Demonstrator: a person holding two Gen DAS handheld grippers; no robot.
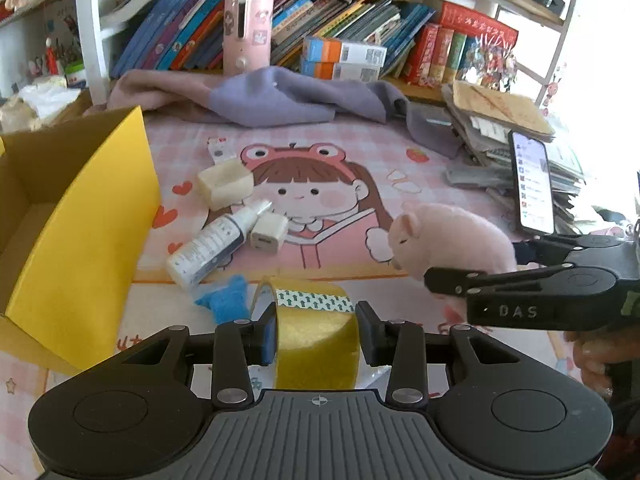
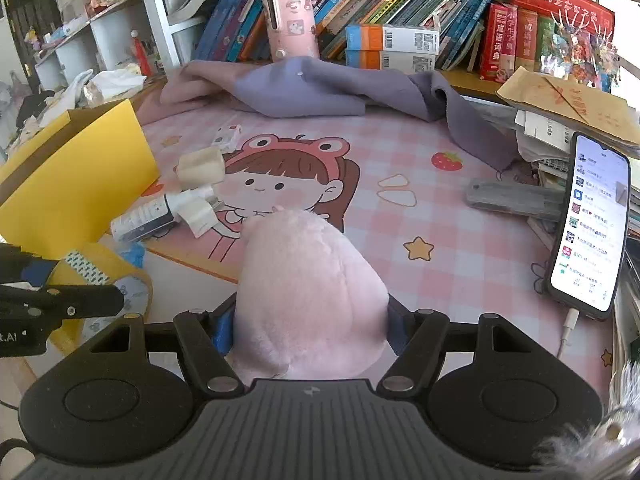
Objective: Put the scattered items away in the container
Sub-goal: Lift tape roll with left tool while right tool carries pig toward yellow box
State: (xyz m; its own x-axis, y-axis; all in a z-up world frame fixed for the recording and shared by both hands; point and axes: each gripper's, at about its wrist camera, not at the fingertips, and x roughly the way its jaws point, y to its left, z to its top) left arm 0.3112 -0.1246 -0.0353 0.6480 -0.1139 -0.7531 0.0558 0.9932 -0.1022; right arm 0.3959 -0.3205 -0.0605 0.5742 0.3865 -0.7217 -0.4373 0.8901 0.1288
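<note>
Bookshelves crowded with children's books (image 1: 320, 20) back a tabletop (image 2: 460, 248) covered by a pink cartoon mat, on which scattered items are being gathered for a yellow cardboard box (image 1: 80, 232) that stands open at the left edge. Two objects are seen held at once, one per gripper, apparently so that both can be carried to the box together. The left gripper (image 1: 316, 336) is closed around a roll of yellow tape (image 1: 316, 340), which is held upright on its edge between the two pads, close to the camera and just right of the box's yellow flap. The right gripper (image 2: 310, 328) is clenched on a pink plush pig (image 2: 308, 288), whose soft body is visibly squeezed between the fingers and fills the space directly ahead of the wrist; in the left wrist view the pig's snout is shown pointing towards the box. Whether either object is lifted off the mat cannot be told. A white spray bottle (image 1: 212, 244), a white charger plug (image 1: 268, 234) touching it, a cream-coloured block (image 1: 224, 186) and a blue scrap (image 1: 224, 302) are left on the mat between the grippers and the box, near its flap. A lit phone (image 2: 592, 232) is propped at the right, against a pile of papers, and is judged to be no part of the tidying.
</note>
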